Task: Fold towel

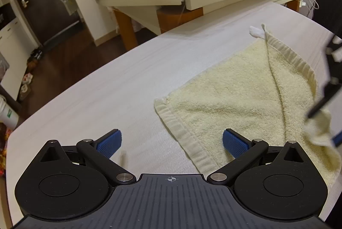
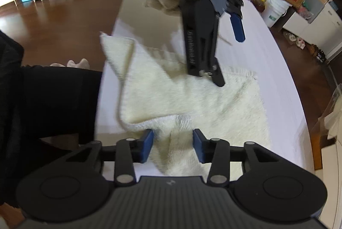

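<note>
Mid-fold on the white table (image 1: 96, 90), the cream towel (image 1: 235, 87) lies flat with one corner turned over, its long axis running diagonally away; the right gripper (image 2: 173, 143), jaws part-open, straddles a raised fold unpinched and must close, while the left gripper (image 1: 172, 141) hovers wide open, empty, beside the towel's near edge.

Cream towel (image 2: 192, 100) on white table (image 2: 277, 70), a raised fold between the parted right tongs (image 2: 172, 146)

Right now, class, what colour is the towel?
Pale cream-yellow towel; clearest in the left wrist view.
</note>
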The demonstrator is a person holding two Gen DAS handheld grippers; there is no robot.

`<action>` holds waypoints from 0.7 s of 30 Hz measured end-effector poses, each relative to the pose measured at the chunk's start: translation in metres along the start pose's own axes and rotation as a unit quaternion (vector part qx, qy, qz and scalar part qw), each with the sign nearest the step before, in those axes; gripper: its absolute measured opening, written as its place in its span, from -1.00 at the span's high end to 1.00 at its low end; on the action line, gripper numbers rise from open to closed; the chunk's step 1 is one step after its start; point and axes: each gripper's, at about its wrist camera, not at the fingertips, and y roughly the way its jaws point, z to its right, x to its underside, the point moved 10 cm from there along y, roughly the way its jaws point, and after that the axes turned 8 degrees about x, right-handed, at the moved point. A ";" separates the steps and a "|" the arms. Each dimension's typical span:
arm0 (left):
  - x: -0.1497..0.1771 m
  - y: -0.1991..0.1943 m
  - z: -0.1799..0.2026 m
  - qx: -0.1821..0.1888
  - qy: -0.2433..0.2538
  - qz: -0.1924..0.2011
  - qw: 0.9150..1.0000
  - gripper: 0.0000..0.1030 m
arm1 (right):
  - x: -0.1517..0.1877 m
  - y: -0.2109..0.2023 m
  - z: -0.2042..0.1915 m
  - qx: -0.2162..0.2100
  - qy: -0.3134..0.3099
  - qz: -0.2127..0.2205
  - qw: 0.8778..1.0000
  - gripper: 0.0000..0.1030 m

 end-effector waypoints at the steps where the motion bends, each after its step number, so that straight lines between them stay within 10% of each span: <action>1: 0.000 0.000 0.000 -0.001 0.001 0.000 1.000 -1.00 | 0.004 -0.006 -0.006 0.004 0.001 0.002 1.000 0.21; 21: 0.000 -0.001 0.002 -0.008 -0.004 -0.003 1.000 -1.00 | 0.028 -0.019 -0.039 0.130 -0.103 -0.019 0.986 0.41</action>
